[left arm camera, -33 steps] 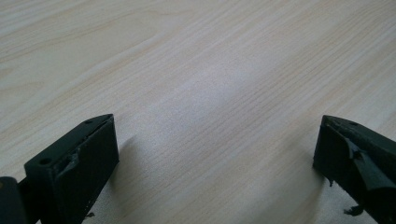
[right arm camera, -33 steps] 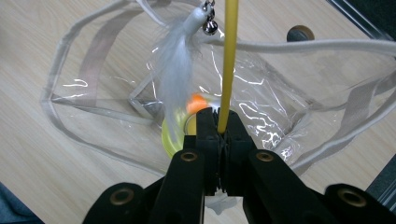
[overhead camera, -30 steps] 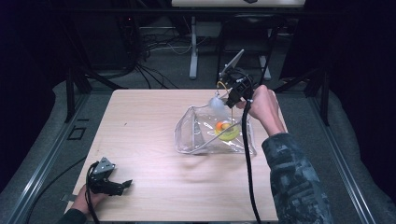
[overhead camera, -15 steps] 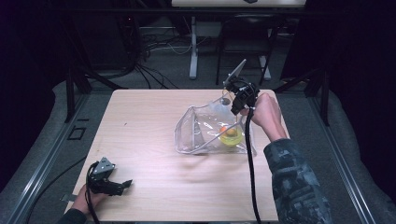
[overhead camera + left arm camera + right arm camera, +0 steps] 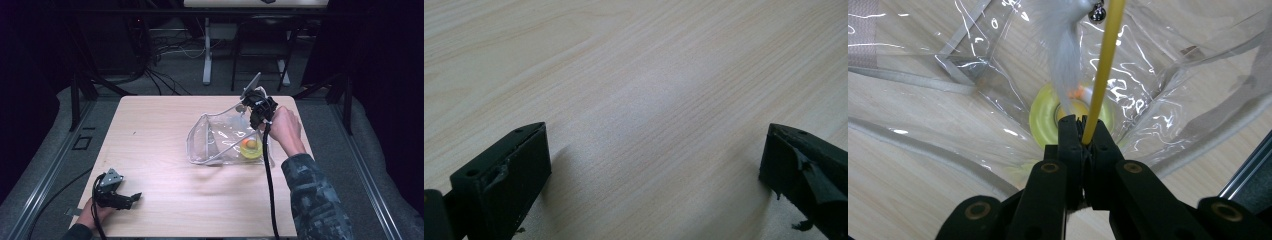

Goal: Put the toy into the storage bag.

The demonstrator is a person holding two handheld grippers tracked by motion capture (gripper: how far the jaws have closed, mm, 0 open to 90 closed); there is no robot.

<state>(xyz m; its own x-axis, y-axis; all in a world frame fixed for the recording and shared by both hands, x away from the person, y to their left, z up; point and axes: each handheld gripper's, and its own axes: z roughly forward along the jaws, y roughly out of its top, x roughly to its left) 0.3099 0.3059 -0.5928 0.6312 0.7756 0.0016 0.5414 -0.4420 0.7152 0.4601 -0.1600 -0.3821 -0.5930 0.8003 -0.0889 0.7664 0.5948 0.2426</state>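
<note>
Lowered since earlier, right tongs (image 5: pixel 1083 131) clamp the light, stiff yellow wand (image 5: pixel 1103 65), gripped low, feather (image 5: pixel 1063 50) over clear pouch (image 5: pixel 220 140); left tongs (image 5: pixel 654 165) apart.

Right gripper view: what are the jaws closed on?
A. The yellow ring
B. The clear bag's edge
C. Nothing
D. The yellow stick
D: in the right gripper view the right gripper has its jaws pinched together on the yellow stick, which runs up past a white feather; the yellow ring lies beyond, inside the clear bag.
</note>
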